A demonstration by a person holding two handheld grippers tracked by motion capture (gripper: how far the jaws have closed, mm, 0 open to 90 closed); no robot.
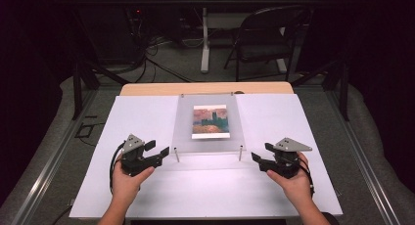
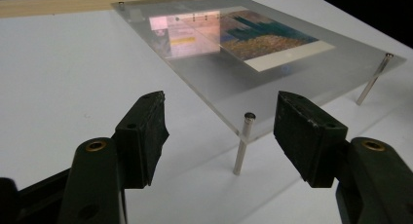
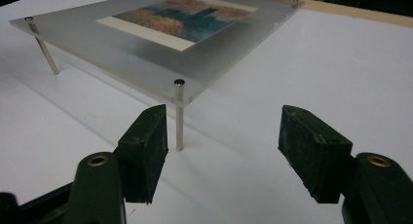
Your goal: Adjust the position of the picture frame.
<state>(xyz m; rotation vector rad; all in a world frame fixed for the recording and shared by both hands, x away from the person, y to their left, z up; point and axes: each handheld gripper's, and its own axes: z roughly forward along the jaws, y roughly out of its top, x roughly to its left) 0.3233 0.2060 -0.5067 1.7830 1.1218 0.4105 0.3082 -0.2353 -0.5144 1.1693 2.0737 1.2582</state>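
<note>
A clear acrylic plate rests on thin metal pins over the white table cover, with a painted picture lying in it. My left gripper is at the plate's near left corner, jaws open. In the left gripper view, the corner pin stands between the open jaws and touches neither pad. My right gripper is at the near right corner, also open. In the right gripper view, its corner pin stands just beyond the left pad, apart from it. Nothing is held.
A white sheet covers the table, and a wooden strip shows along its far edge. Beyond the table are a folding chair, a white desk leg and cables on the floor. White surface lies on both sides of the plate.
</note>
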